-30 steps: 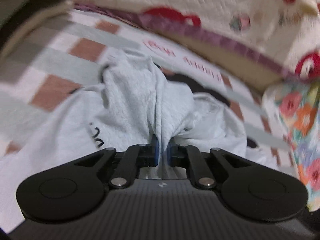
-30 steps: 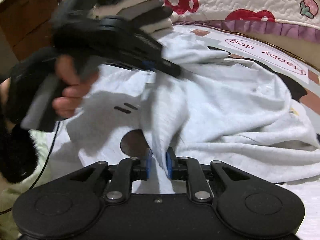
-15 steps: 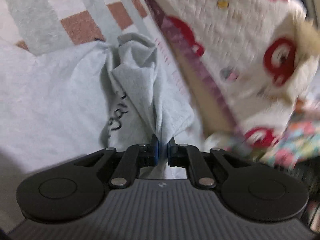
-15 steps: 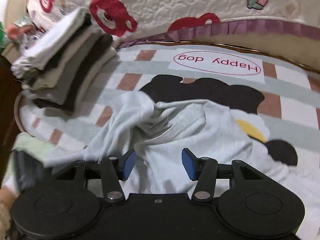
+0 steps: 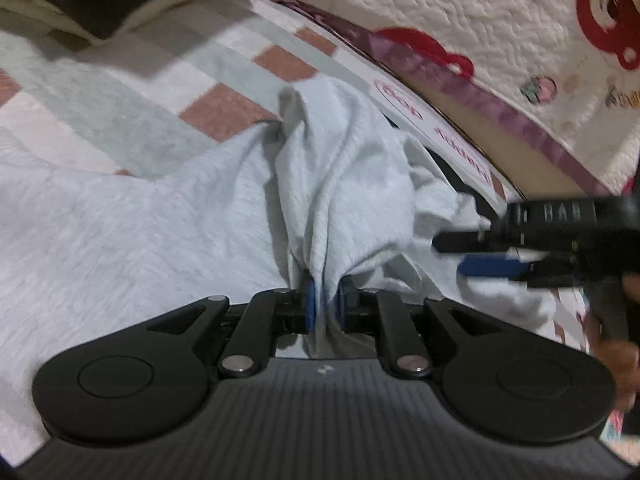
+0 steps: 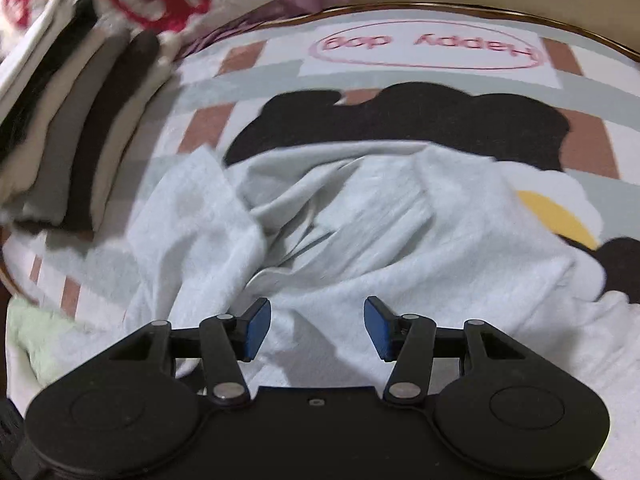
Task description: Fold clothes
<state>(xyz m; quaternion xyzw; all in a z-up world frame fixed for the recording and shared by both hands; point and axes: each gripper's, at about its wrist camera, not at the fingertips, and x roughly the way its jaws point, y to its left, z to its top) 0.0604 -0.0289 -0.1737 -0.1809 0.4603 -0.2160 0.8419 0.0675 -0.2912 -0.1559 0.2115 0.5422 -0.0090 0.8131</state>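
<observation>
1. Where the left gripper [image 5: 325, 304] meets the cloth, its blue pads [image 5: 309, 305] are drawn close together on a bunched ridge of the pale grey garment [image 5: 344, 184], which rises from between them in vertical creases.
2. Left wrist view: the rest of the garment spreads flat to the left over the checked mat [image 5: 224, 108], which is patterned in grey, white and brown squares.
3. Left wrist view: the right gripper [image 5: 480, 254] enters from the right edge, blurred, just above the garment's right-hand folds; one blue pad is visible on it.
4. Right wrist view: the right gripper [image 6: 317, 328] has its jaws spread wide and holds nothing; the pads [image 6: 256, 328] sit just over the near edge of the garment [image 6: 400, 232].
5. Right wrist view: the garment lies crumpled in the middle of the mat [image 6: 424, 46], partly covering a black cartoon shape; beyond it a pink oval encloses the words "Happy dog", seen inverted.
6. A stack of folded clothes [image 6: 76, 128], in white, black, beige and grey layers, rests at the mat's left edge, near the garment.
7. A quilted cover with red bear motifs [image 5: 500, 20] borders the far side of the mat.
</observation>
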